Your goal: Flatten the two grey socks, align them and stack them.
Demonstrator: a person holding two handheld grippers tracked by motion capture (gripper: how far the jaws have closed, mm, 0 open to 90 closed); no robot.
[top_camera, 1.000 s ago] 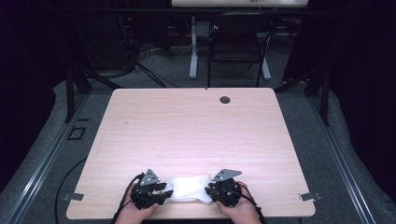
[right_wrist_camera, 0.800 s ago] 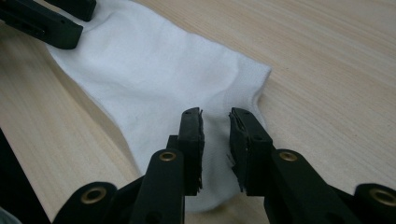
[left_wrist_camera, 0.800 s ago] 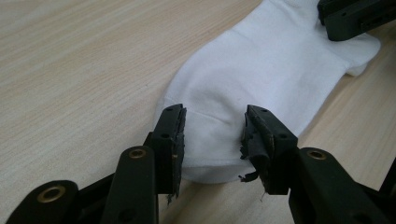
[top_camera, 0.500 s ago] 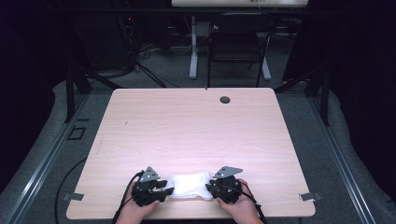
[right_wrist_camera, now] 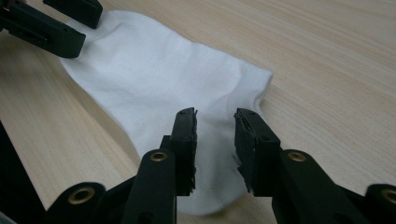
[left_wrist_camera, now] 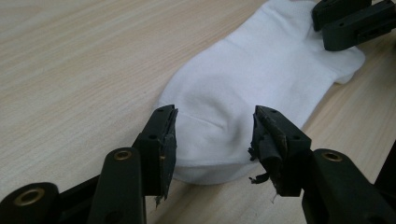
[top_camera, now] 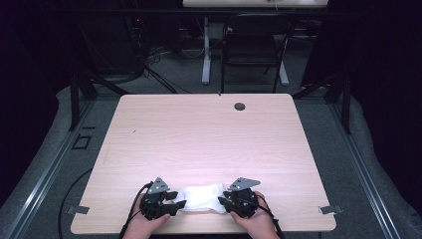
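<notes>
A white ankle sock [top_camera: 201, 197] lies flat near the table's front edge, between the two grippers. My left gripper [top_camera: 177, 203] sits at its left end. In the left gripper view the jaws [left_wrist_camera: 212, 140] straddle that rounded end of the sock [left_wrist_camera: 261, 70] without pressing on it. They have just been opening. My right gripper [top_camera: 222, 201] sits at the sock's other end. In the right gripper view its jaws [right_wrist_camera: 215, 140] stand apart over the sock [right_wrist_camera: 154, 70], which lies slack under them. They too have just been opening.
The wooden table [top_camera: 209, 139] stretches away behind the sock, with a dark grommet hole [top_camera: 240, 106] near its far edge. Metal clamps [top_camera: 331, 209] sit at the front corners. A black chair [top_camera: 254, 45] and cables stand beyond the table.
Both hands keep their places at the sock's ends. The sock lies where it was. The jaws look slightly wider apart than before.
</notes>
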